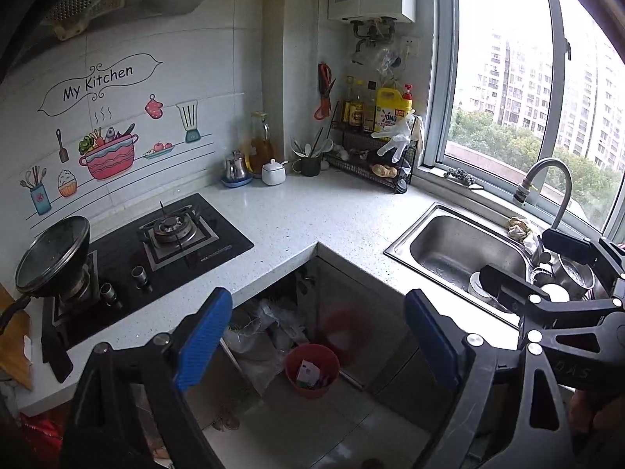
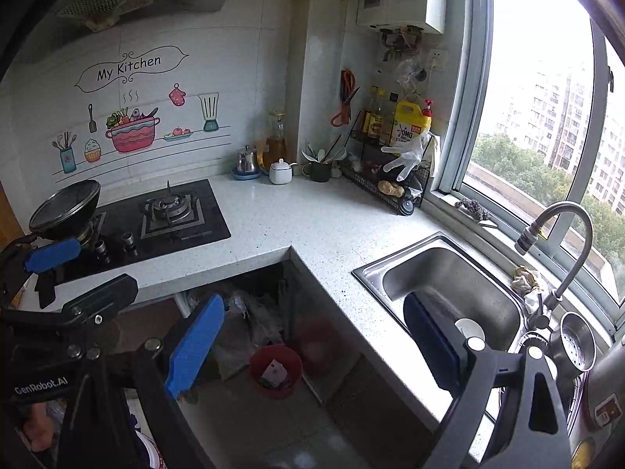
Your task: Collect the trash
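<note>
A small red bin (image 1: 291, 363) stands on the floor in the open corner under the counter, with paper packets (image 1: 307, 372) inside. My left gripper (image 1: 316, 338) hangs above it, blue pads wide apart and nothing between them. The right gripper (image 1: 535, 262) shows at the right edge of that view, over the sink. In the right wrist view the bin (image 2: 256, 365) and its packets (image 2: 275, 371) lie low between the spread fingers of my right gripper (image 2: 312, 342), which is open and empty. The left gripper (image 2: 78, 275) appears at the left, in front of the hob.
An L-shaped speckled counter (image 1: 297, 215) carries a black gas hob (image 1: 175, 242) with a wok (image 1: 52, 256). At the right, a steel sink (image 1: 449, 242) holds dishes under a curved tap (image 1: 547, 179). A wire rack (image 1: 375, 156) fills the corner. Plastic bags (image 1: 265, 328) lie behind the bin.
</note>
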Action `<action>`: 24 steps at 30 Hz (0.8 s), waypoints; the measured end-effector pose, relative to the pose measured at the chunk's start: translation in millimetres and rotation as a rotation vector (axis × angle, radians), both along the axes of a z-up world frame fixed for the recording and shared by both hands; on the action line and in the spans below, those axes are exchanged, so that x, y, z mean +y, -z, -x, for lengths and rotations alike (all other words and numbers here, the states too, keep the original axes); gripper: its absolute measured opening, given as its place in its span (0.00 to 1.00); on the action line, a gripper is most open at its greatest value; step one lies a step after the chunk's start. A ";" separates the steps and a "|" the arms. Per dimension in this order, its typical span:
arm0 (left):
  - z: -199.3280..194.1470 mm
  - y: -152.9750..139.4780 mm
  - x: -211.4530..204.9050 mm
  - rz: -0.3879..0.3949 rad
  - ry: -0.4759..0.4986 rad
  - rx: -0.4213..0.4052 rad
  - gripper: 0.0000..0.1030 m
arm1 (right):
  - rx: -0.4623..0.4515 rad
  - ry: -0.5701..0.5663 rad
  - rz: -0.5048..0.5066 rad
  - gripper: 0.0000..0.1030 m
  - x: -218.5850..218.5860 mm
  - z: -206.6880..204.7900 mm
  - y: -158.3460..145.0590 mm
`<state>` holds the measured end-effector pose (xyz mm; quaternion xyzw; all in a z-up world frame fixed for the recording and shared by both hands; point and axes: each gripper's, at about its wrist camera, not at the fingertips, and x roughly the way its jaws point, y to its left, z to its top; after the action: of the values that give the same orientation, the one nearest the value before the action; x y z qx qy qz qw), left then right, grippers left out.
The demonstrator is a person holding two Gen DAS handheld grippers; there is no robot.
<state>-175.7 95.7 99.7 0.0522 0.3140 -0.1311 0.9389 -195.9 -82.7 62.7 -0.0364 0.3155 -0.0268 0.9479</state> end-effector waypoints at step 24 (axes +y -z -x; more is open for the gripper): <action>28.3 3.7 2.5 0.022 -0.009 -0.009 0.86 | -0.010 0.011 0.015 0.90 12.0 26.2 1.5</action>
<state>-204.0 98.1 95.9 0.0410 0.3086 -0.1302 0.9413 -222.1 -70.7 61.1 -0.0416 0.3107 -0.0343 0.9490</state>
